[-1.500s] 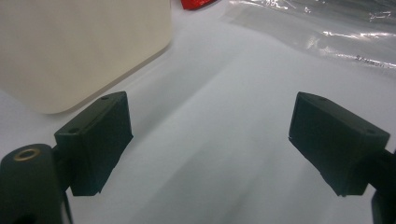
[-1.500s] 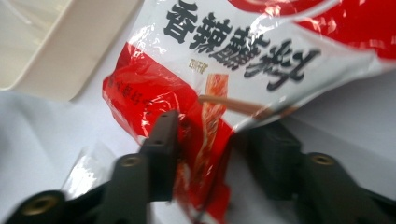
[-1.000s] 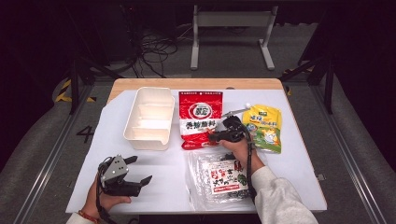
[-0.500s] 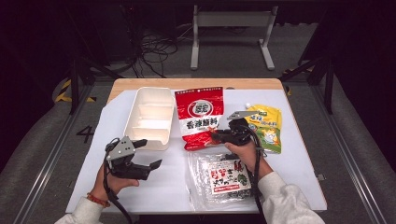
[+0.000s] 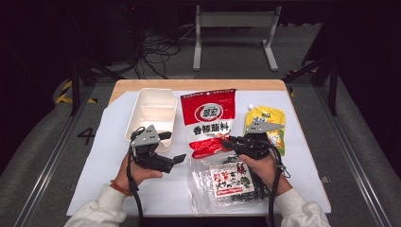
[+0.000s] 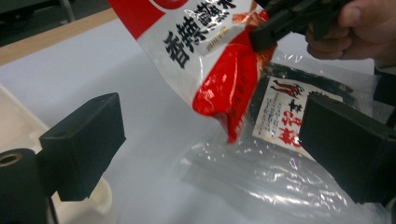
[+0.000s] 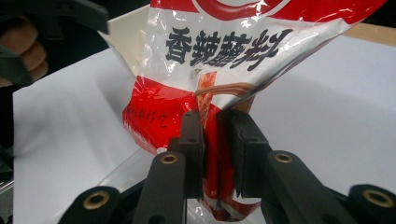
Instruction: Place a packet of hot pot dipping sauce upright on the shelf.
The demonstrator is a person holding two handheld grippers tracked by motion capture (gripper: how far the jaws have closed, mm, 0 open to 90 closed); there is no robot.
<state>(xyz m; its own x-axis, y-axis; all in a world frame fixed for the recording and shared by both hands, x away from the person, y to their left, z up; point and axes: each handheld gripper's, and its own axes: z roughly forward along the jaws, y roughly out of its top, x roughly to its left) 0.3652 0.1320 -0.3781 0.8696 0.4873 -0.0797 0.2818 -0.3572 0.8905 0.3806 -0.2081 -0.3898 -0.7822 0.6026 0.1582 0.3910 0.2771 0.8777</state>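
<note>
Red-and-white foil seasoning pouch (image 5: pixel 208 122) has risen at its near edge since a second ago, pinched between the right gripper's (image 5: pixel 229 142) jaws. Left gripper (image 5: pixel 176 161), jaws just spreading and empty, has come alongside, likely to share the lift toward the cream plastic bin (image 5: pixel 152 112).

the red and white packet (image 5: pixel 208 122) bears large black characters 香辣蘸料 across its white band. a white number 4 (image 5: pixel 86 135) is painted on the floor at nine o'clock of the table. the clear bag's label (image 5: pixel 231 178) has red characters, too small to read.
</note>
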